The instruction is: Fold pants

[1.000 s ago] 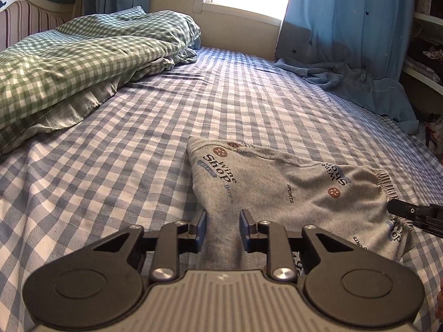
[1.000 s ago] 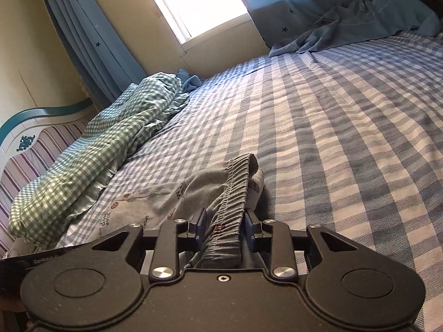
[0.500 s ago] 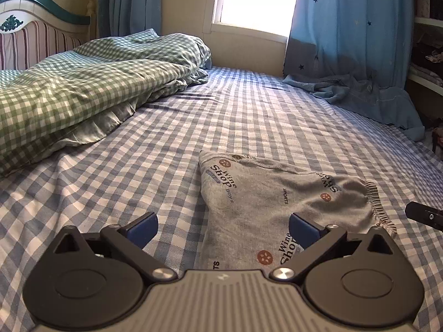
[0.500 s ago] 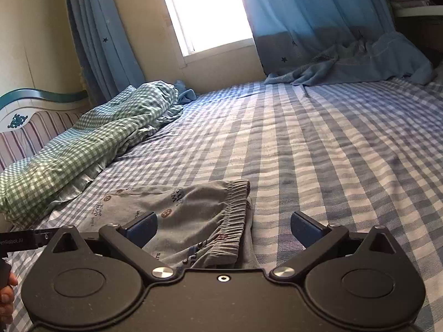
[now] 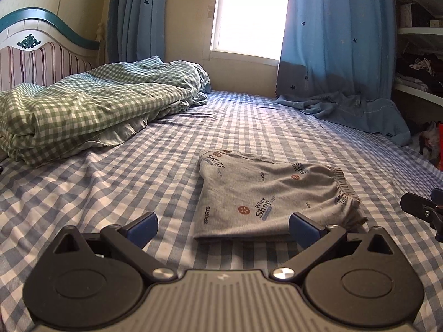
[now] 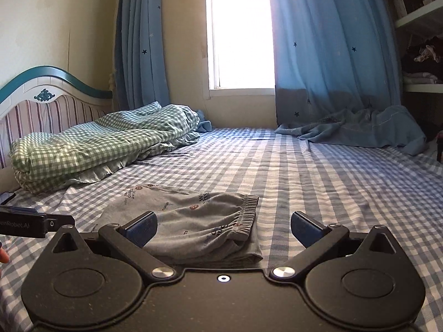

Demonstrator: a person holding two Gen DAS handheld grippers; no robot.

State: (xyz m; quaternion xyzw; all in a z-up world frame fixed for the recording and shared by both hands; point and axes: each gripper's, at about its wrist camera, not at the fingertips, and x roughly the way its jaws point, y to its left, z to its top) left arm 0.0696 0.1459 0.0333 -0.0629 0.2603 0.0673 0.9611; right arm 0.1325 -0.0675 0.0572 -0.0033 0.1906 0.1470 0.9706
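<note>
Both grippers have let go and drawn back, the left gripper [image 5: 223,225] and right gripper [image 6: 223,226] gaping empty just short of the folded grey pants [image 5: 265,193] on the checked bedsheet [image 5: 110,182], so folding looks finished, needing only withdrawal.

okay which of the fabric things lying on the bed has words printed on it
The grey pants, folded flat on the blue checked sheet nearest both grippers. The green checked quilt and the blue curtain heap carry no lettering.
</note>
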